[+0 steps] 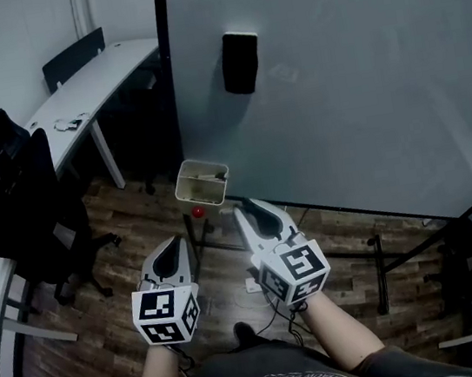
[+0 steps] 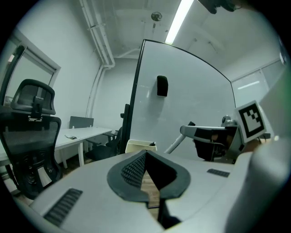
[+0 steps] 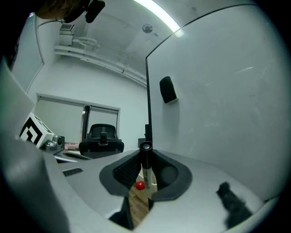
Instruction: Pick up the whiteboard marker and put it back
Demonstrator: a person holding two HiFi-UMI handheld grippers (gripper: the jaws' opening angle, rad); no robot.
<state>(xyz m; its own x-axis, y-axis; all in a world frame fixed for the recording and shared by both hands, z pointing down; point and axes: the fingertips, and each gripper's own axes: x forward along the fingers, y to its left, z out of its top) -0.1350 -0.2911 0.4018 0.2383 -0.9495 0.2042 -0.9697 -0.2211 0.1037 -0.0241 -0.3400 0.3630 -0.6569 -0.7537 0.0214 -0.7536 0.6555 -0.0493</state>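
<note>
The whiteboard marker (image 3: 145,160) is clamped in the right gripper (image 1: 243,210); the left gripper (image 1: 176,241) is closed empty, near the edge of the whiteboard (image 1: 334,81)

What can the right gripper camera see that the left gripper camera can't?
Only the right gripper view shows the whiteboard marker pinched in the right gripper, with a red ball beyond. Only the left gripper view shows the left gripper, shut on nothing. Both show the whiteboard and the black block on it.
</note>
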